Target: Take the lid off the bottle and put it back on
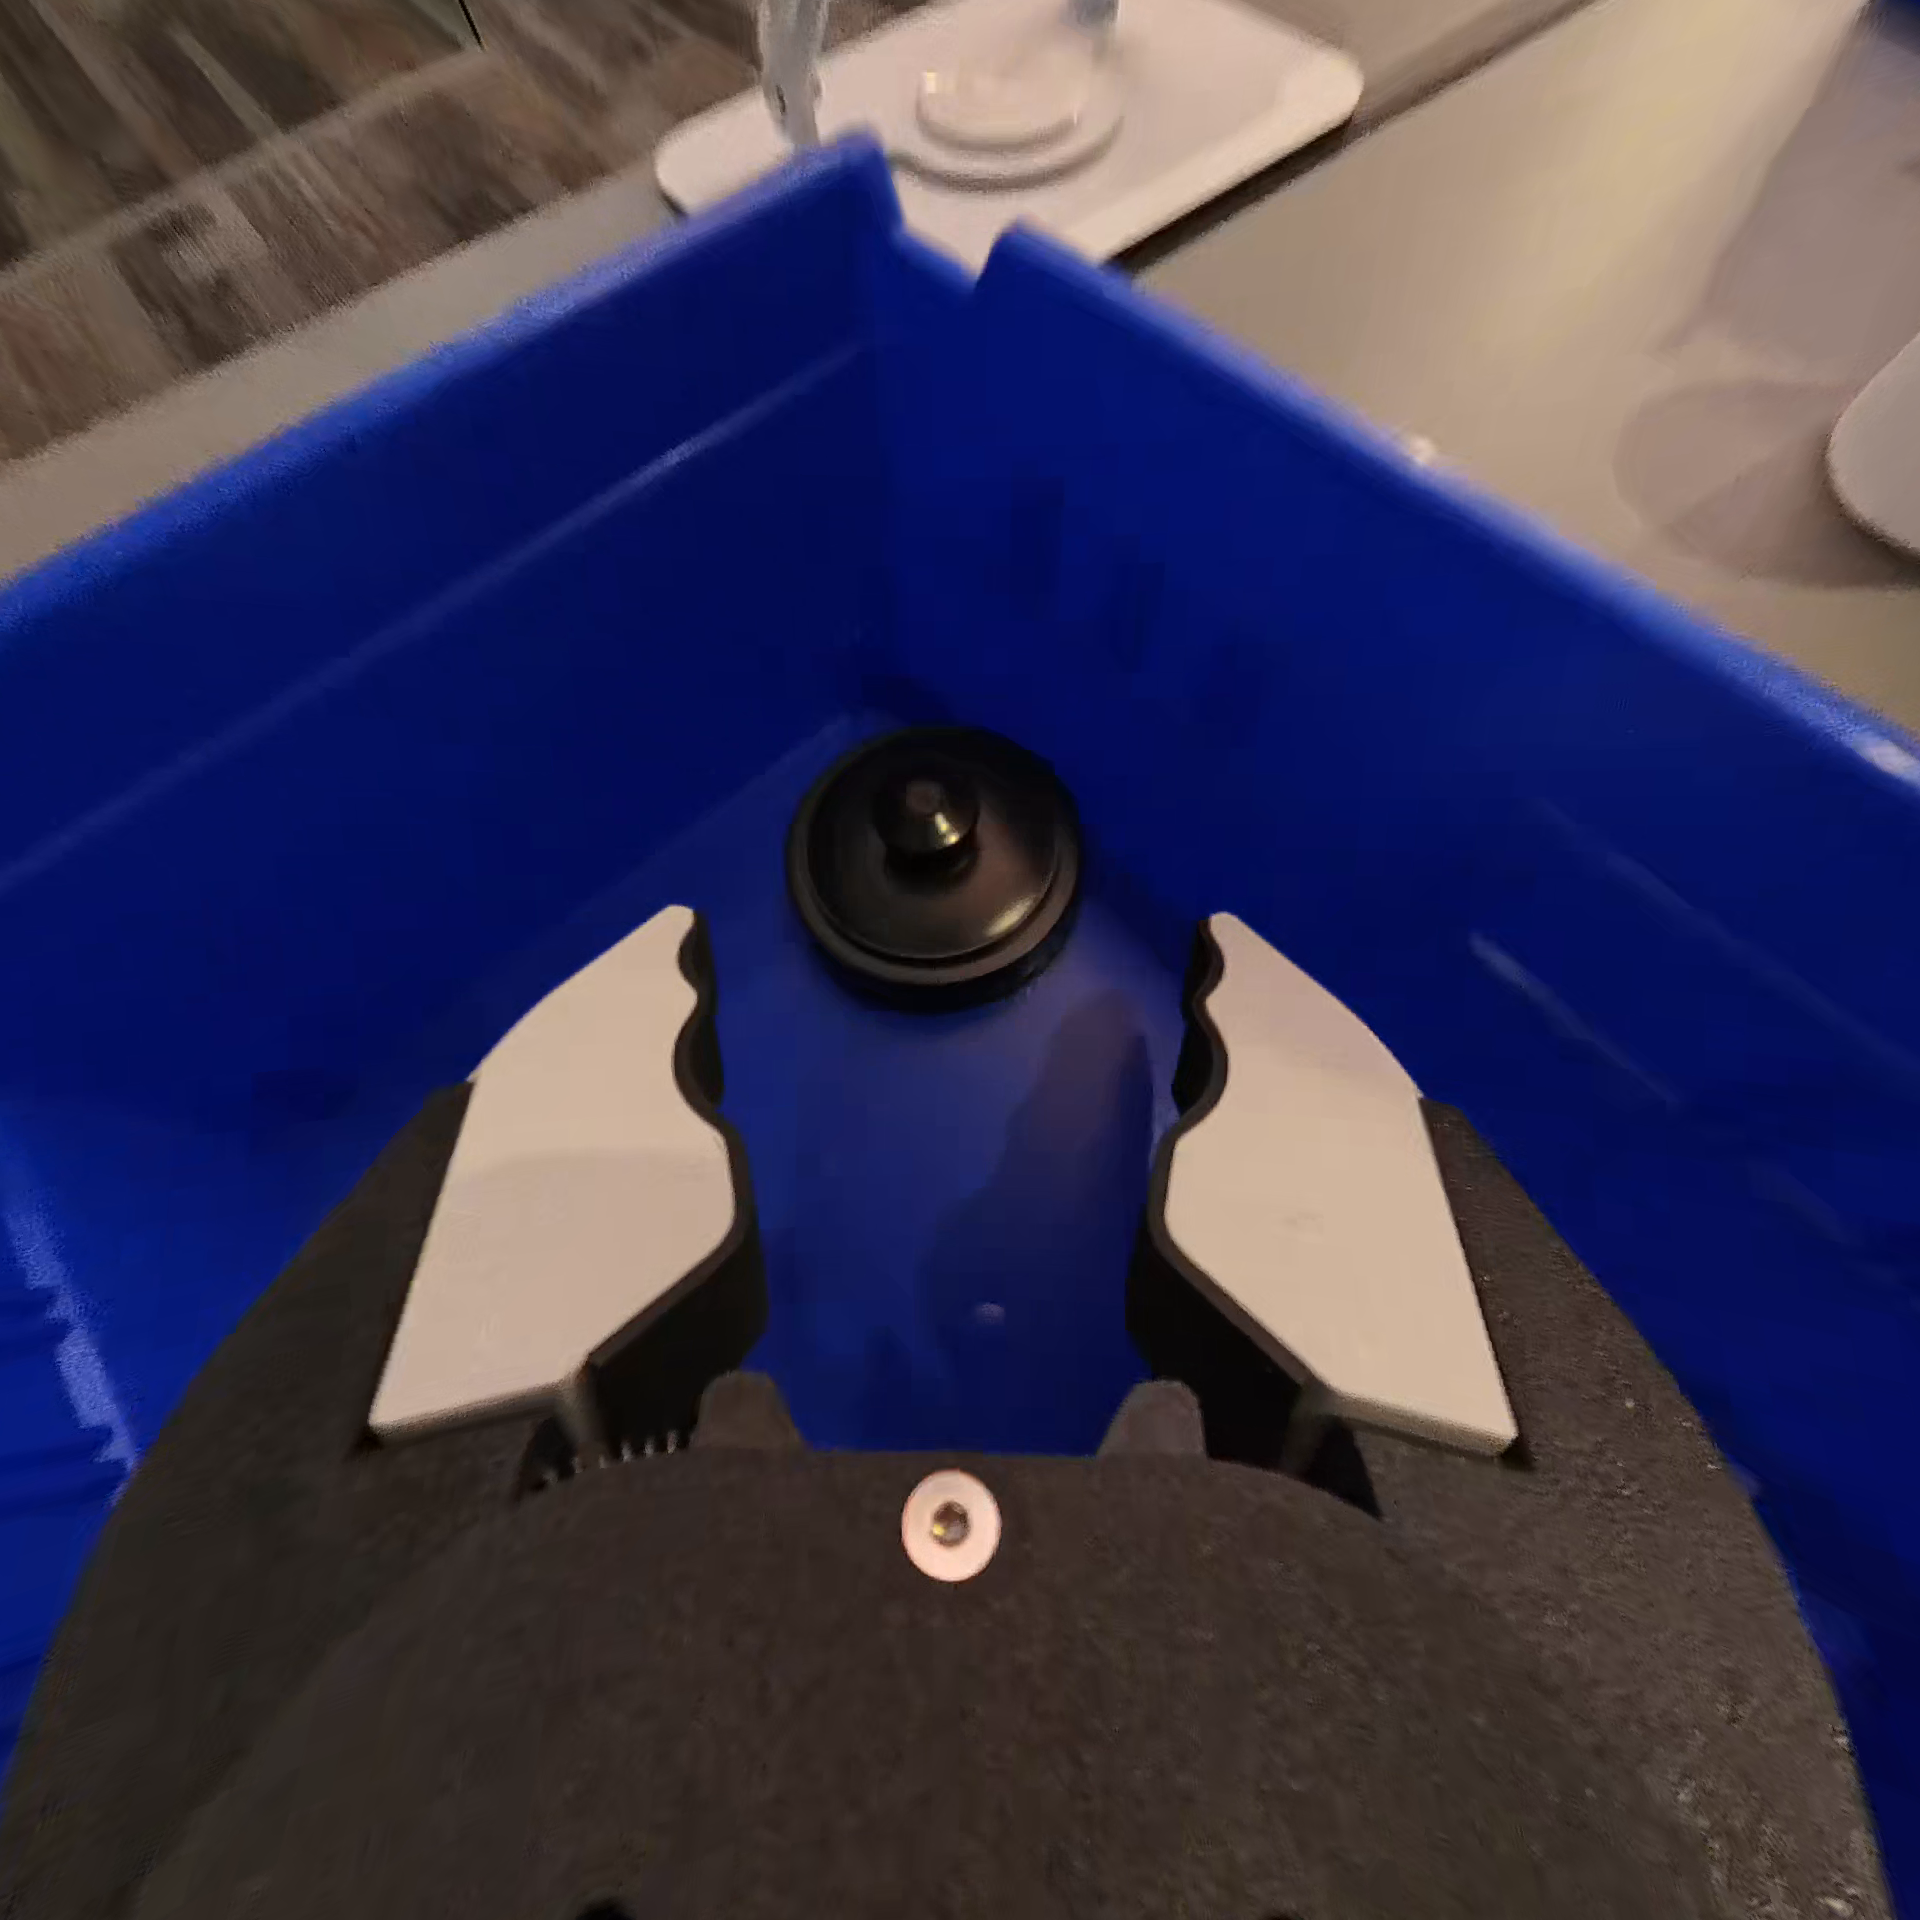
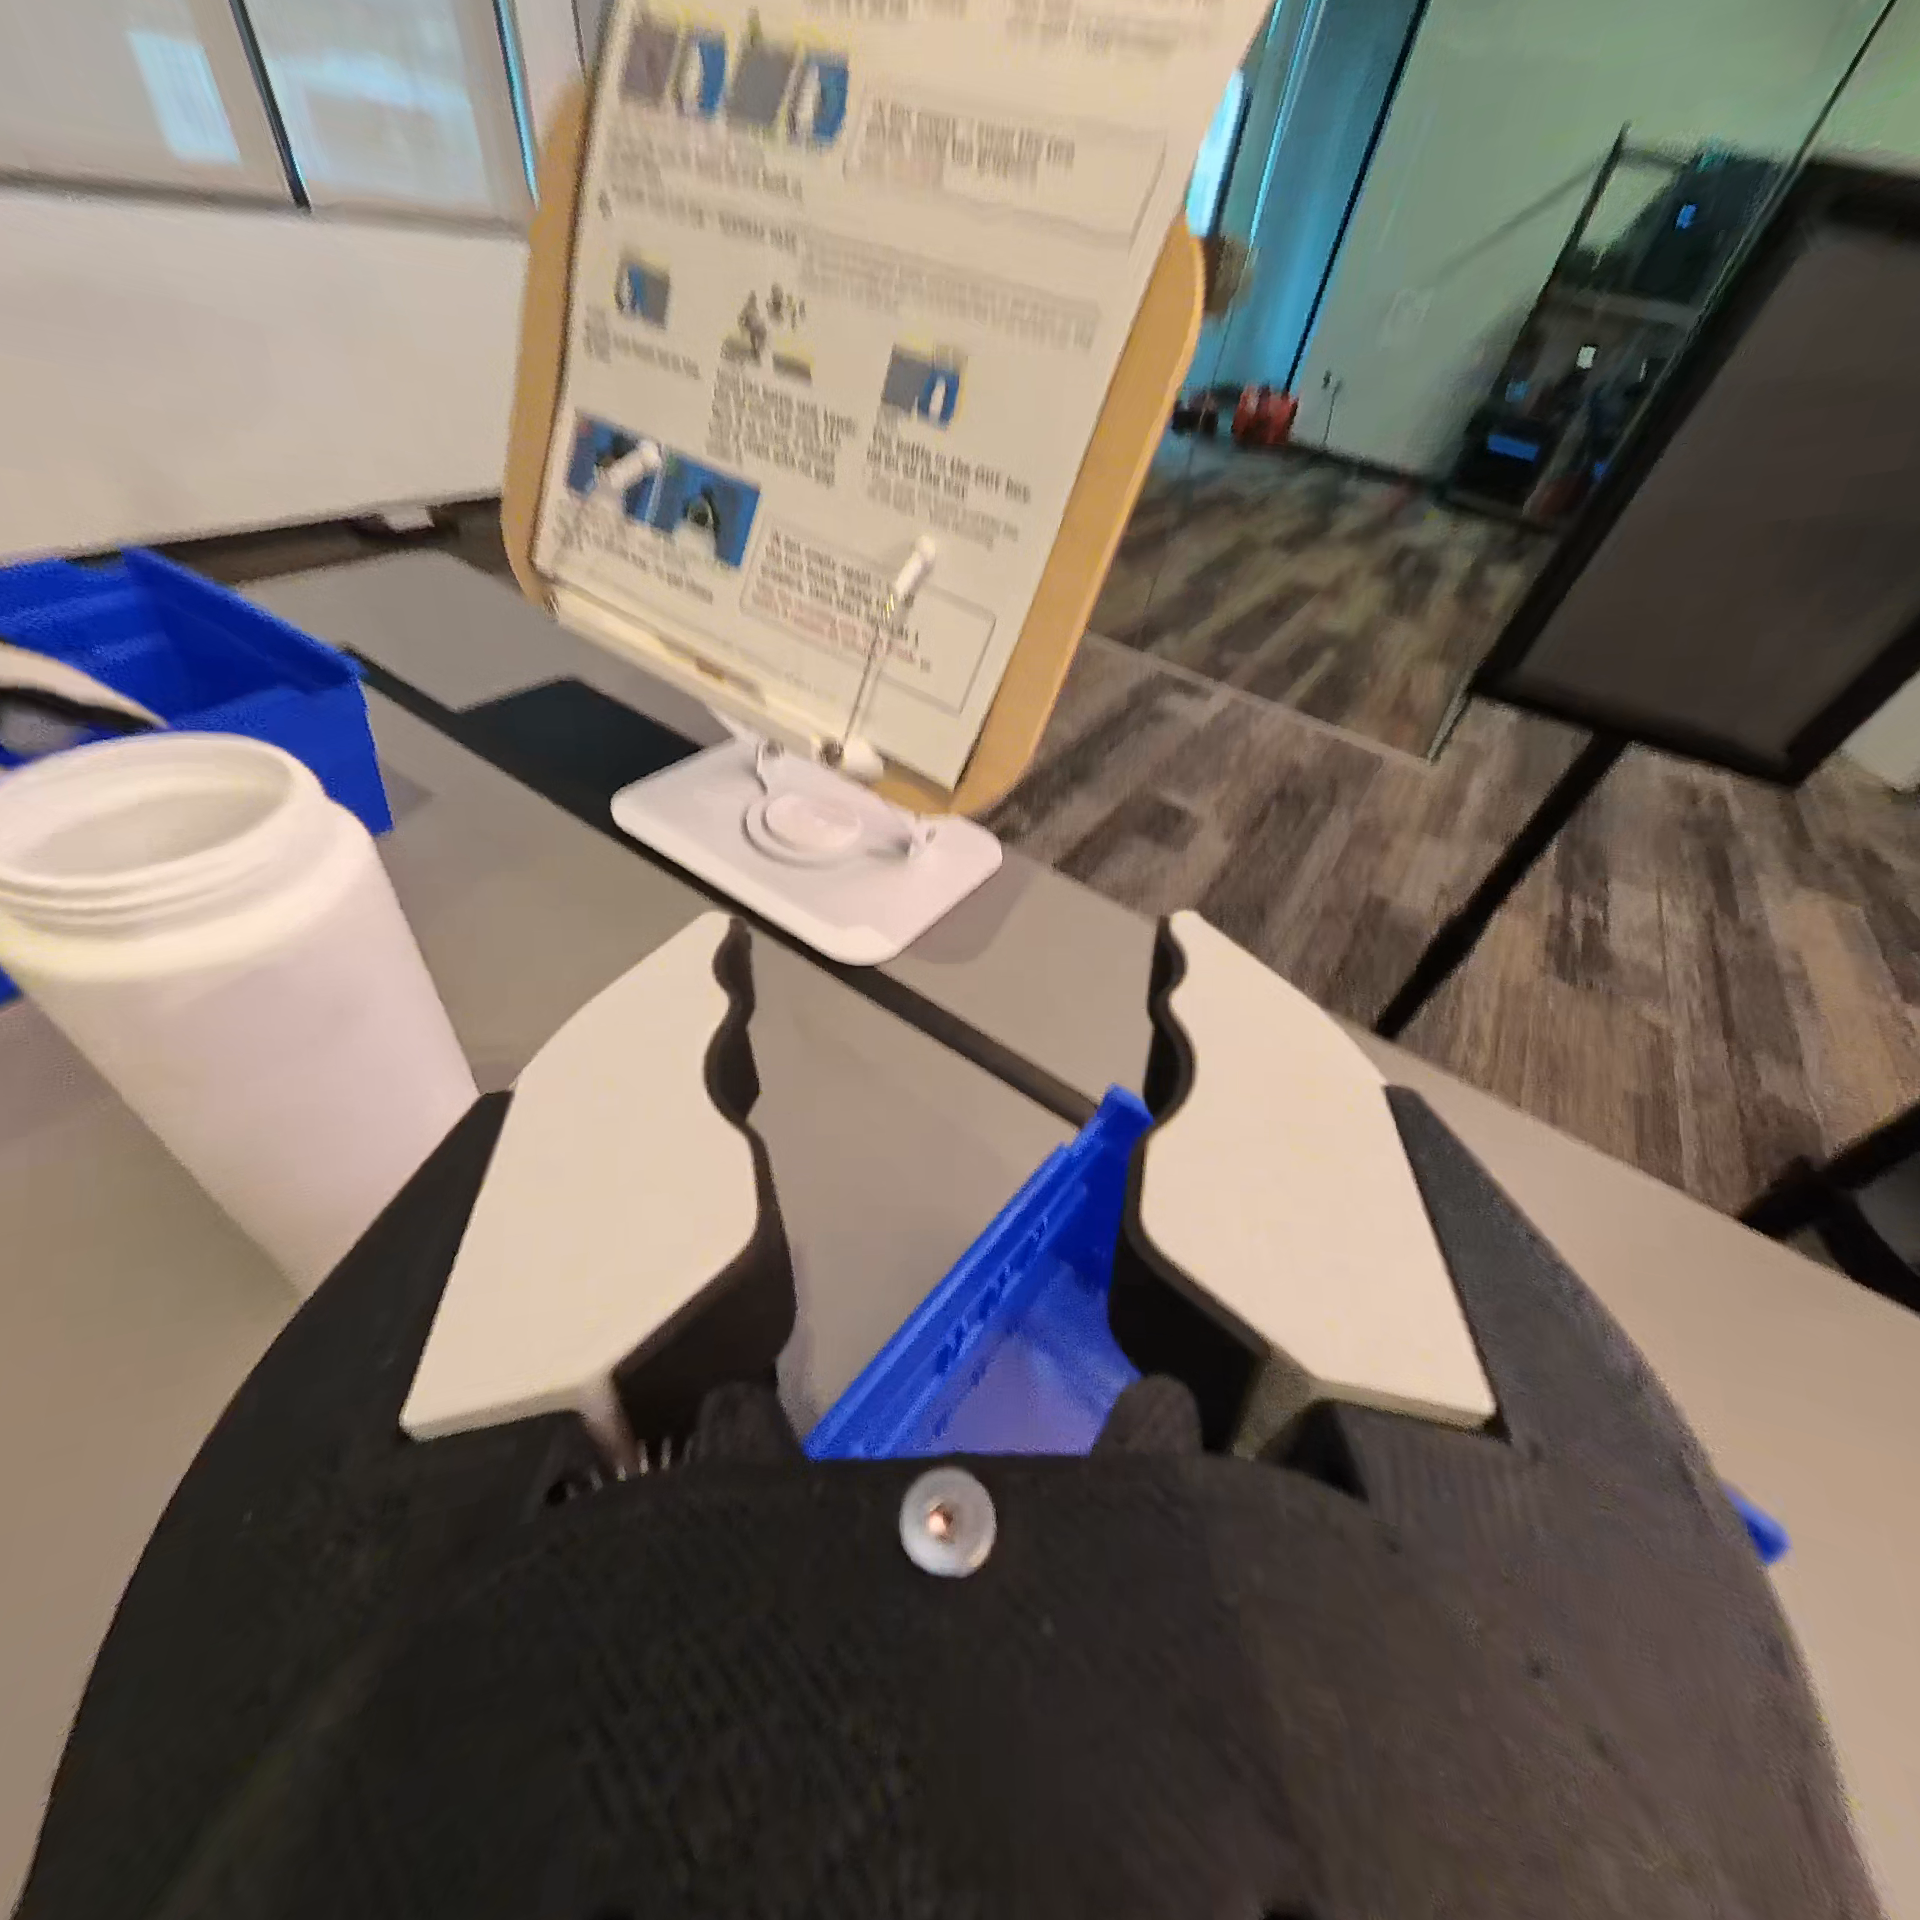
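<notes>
1. Nearest the lens in the left wrist view: left tongs (image 1: 945, 940), jaws spread wide and holding nothing, tilted down into a blue bin (image 1: 623, 499).
2. Straight ahead of the left tongs, just beyond the fingertips (image 1: 665, 935) and centred on the gap: black lid (image 1: 932, 852), lying flat in the far corner of the bin floor, central knob pointing up toward the camera. Round, so no long axis to align with; a forward reach would seem enough to bracket it.
3. Nearest the lens in the right wrist view: right tongs (image 2: 945, 940), likewise released and empty, held above the tabletop (image 2: 582, 883) over the edge of a blue bin (image 2: 997, 1299).
4. Off to the left of the right tongs: white bottle (image 2: 218, 935), upright, threaded mouth uncapped. Left tongs judged nearer the lid; right tongs nearer the bottle.
5. Background of the right wrist view: instruction sheet on a white stand (image 2: 810, 842); a second blue bin (image 2: 208, 655) behind the bottle.
6. Hard to make out: bottle base cut off by the right tongs' body; whether anything grips the bottle, not shown; near edge of the lid slightly blurred; whether the bin under the right tongs is the lid's bin, not determinable.
</notes>
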The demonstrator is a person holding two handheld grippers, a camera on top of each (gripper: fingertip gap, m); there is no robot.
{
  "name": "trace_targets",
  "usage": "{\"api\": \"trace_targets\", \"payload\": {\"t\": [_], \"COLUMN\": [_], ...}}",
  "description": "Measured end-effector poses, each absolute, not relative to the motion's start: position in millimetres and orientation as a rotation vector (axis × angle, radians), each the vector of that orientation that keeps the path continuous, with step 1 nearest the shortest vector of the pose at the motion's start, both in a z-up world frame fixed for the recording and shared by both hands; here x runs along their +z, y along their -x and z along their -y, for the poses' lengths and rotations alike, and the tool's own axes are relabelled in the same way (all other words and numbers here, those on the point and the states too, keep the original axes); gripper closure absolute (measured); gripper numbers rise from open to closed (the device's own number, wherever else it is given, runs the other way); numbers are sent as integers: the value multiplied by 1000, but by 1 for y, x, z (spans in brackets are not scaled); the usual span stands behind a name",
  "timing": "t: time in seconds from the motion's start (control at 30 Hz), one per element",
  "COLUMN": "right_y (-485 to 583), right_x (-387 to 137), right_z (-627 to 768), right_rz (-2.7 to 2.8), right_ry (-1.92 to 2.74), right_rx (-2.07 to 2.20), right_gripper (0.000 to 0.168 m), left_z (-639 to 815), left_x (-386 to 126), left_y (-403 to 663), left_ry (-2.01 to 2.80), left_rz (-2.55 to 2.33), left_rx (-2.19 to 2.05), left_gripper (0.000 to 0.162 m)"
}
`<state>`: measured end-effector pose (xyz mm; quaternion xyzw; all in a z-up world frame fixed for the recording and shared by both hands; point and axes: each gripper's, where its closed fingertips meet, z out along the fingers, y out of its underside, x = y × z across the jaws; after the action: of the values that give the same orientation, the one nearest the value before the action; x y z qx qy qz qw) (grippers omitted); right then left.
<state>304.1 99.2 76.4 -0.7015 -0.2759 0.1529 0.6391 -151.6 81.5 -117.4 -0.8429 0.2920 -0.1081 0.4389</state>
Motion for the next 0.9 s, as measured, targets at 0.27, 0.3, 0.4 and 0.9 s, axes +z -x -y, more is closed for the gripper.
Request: {"api": "trace_targets", "payload": {"t": [0.27,0.3,0.4,0.9], "right_y": [-320,-321,-324,-310], "right_x": [124,123,122,123], "right_z": [-79,-80,-82,-76], "right_rz": [517,513,500,552], "right_ry": [1272,1274,1277,1280], "right_rx": [491,498,524,563], "right_gripper": [92,92,93,94], "left_z": [-95,-96,-100,-97], "left_x": [-141,-144,-149,-86], "left_y": [146,145,141,157], "left_ry": [2167,2176,2199,2161], "left_rz": [-832,-847,-889,-828], "left_rx": [-260,-258,-244,-140], "left_gripper": [76,76,77,90]}}
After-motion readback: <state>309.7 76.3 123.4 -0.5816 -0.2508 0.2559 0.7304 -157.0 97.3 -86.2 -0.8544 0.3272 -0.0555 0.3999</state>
